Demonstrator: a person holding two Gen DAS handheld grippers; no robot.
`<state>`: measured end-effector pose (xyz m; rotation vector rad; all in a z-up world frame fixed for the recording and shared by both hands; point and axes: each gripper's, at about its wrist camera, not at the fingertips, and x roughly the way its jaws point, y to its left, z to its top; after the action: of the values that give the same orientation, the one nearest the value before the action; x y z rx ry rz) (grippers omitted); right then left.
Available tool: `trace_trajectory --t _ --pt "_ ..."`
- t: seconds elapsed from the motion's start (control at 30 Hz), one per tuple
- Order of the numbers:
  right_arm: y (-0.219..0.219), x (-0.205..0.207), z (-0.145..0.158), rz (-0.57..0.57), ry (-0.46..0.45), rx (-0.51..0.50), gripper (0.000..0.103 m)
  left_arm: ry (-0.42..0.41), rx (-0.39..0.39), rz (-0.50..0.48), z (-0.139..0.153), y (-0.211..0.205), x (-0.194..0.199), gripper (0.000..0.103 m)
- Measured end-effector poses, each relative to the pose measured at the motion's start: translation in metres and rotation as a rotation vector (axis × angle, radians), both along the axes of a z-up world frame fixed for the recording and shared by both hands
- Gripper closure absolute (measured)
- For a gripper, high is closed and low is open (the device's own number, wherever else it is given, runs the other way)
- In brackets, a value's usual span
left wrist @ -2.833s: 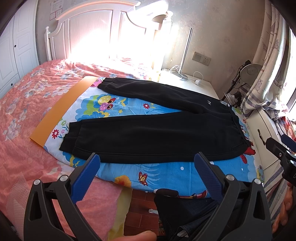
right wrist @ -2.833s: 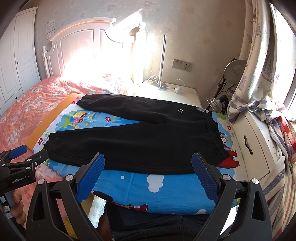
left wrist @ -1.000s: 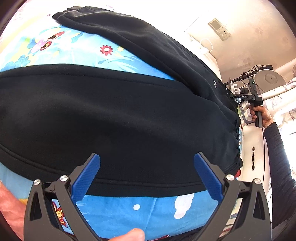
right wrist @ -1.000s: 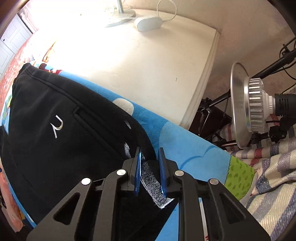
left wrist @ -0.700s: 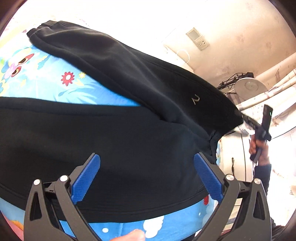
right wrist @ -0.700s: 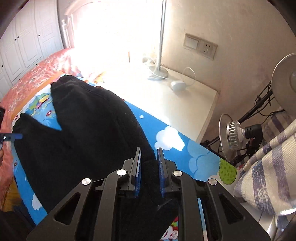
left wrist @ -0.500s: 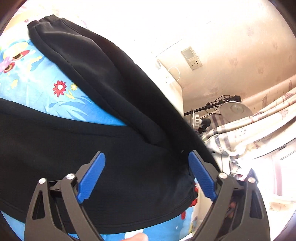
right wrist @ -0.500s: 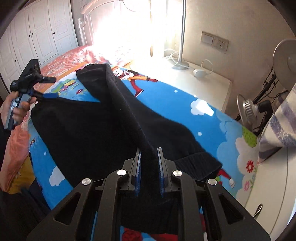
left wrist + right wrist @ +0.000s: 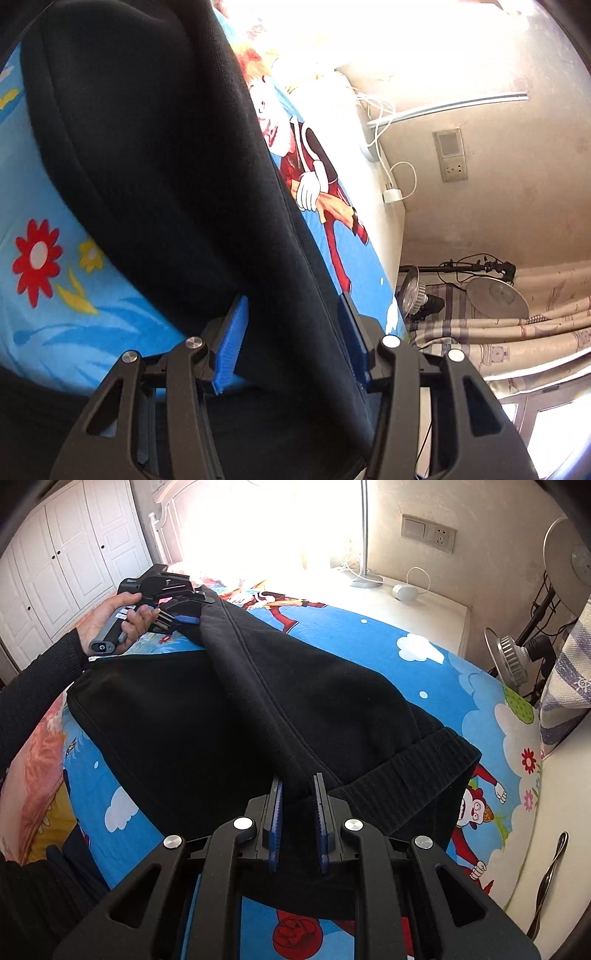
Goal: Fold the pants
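We have the black pants (image 9: 229, 716) spread on the cartoon-printed blue sheet (image 9: 436, 664) over the bed, and the far leg is raised into a ridge running between our two claws. The right claw (image 9: 297, 812) is clamped on the waistband end of that leg, its blue pads (image 9: 276, 812) pressed against a pinch of fabric beside the ribbed waistband (image 9: 417, 775). The left claw (image 9: 291, 343) sits at the cuff end; in its own view the leg passes between its pads with a visible gap on each side, so it looks only part closed, and from the right wrist view we cannot tell whether it truly grips. We judge the step in hand to be laying this leg over the near one to halve the pants lengthwise. To do it well, we should make sure the left claw bites the cuff firmly before any pull, then carry both ends together at the same height and pace, so the ridge stays straight and the seam (image 9: 266, 686) lands along the near leg's outer edge. We should keep light tension along the leg to stop it sagging in the middle, and lower rather than drop it. The risk is one end slipping free, which would skew the fold. The white nightstand (image 9: 406, 590) and the studio light (image 9: 513, 657) stand beyond the bed, well apart from the work.
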<state>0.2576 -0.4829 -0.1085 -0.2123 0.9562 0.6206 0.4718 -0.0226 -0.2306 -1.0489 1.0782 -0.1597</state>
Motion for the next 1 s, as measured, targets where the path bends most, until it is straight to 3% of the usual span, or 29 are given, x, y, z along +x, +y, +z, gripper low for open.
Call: trace_trajectory --t 0.03,0.07,0.1,0.2,0.3,0.37,0.43,0.53,0.57,0.6,0.67,0.8,0.87,1.0 --pt "0.001 0.0 0.0 0.004 0.002 -0.008 0.087 0.006 0.006 -0.007 -0.003 -0.002 0.01 0.066" --pt "0.001 -0.001 -0.001 0.008 0.002 -0.02 0.087 0.024 0.017 -0.007 -0.005 -0.002 0.016 0.084" --pt "0.001 -0.001 -0.001 0.01 -0.001 -0.033 0.087 0.036 0.025 0.004 -0.008 0.001 0.018 0.095" --pt "-0.008 -0.001 0.001 -0.011 -0.015 -0.064 0.087 -0.062 0.015 0.03 0.022 0.0 -0.007 0.095" --pt "-0.026 -0.006 -0.003 -0.042 0.002 -0.095 0.087 -0.195 0.018 0.043 0.062 0.001 -0.087 0.095" --pt "-0.041 -0.011 -0.015 -0.078 0.034 -0.109 0.087 -0.235 -0.002 0.054 0.064 -0.002 -0.154 0.095" --pt "-0.058 -0.014 -0.032 -0.135 0.085 -0.084 0.087 -0.217 -0.01 0.059 0.048 -0.01 -0.215 0.095" --pt "-0.081 -0.018 -0.054 -0.234 0.171 0.003 0.077 -0.14 -0.017 0.059 0.004 -0.024 -0.267 0.095" --pt "-0.086 -0.022 -0.056 -0.27 0.175 0.032 0.066 -0.126 -0.022 0.071 -0.008 -0.023 -0.277 0.095" --pt "-0.092 -0.028 -0.057 -0.311 0.171 0.058 0.043 -0.124 -0.033 0.085 -0.017 -0.022 -0.284 0.095" --pt "-0.108 -0.04 -0.055 -0.428 0.159 0.11 0.022 -0.137 -0.052 0.094 -0.021 -0.023 -0.292 0.095" --pt "-0.145 -0.061 -0.053 -0.59 0.204 0.352 0.021 -0.173 -0.042 0.072 -0.01 -0.024 -0.282 0.093" --pt "-0.153 -0.064 -0.062 -0.628 0.26 0.483 0.024 -0.176 -0.038 0.067 -0.008 -0.026 -0.279 0.08" --pt "-0.148 -0.05 -0.075 -0.661 0.354 0.68 0.027 -0.152 -0.061 0.084 -0.016 -0.022 -0.28 0.077"
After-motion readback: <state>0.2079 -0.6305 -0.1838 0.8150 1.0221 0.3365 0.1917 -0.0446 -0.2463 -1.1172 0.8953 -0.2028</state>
